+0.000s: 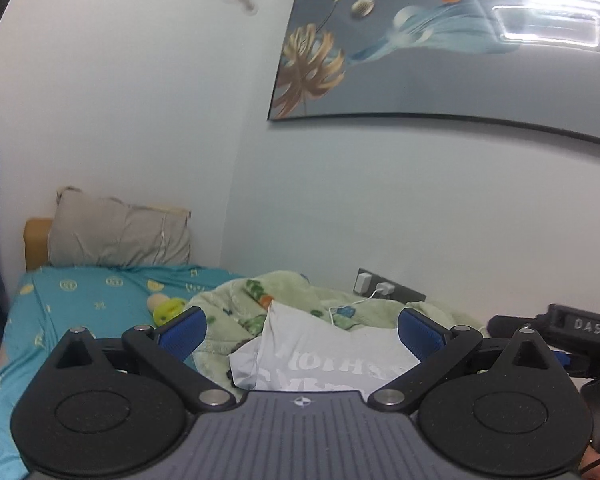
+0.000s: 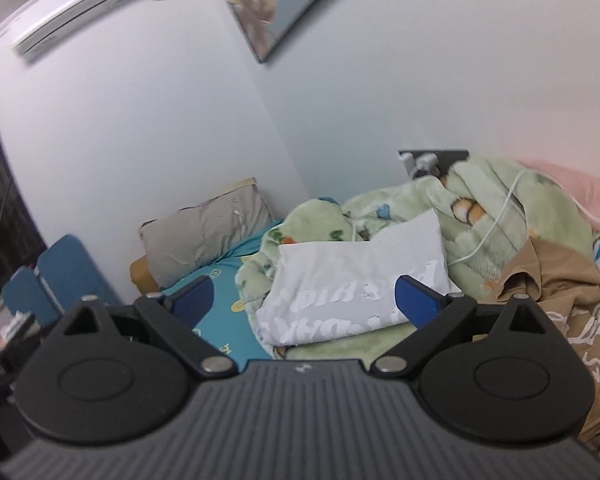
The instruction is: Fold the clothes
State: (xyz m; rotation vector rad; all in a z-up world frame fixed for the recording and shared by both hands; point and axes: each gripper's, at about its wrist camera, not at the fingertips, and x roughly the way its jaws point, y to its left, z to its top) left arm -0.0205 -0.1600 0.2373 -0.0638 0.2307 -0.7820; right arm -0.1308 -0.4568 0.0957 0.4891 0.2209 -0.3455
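The folded white T-shirt with pale lettering lies on the green blanket on the bed. The left gripper and the right gripper are both released, the 2 blue fingers wide apart, holding nothing. A brown garment lies just beside the blanket.

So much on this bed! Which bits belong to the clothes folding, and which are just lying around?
Part of the folding:
- folded white shirt
- brown printed garment

Just lying about:
- green blanket
- grey pillow
- white cable
- yellow toy
- wall picture
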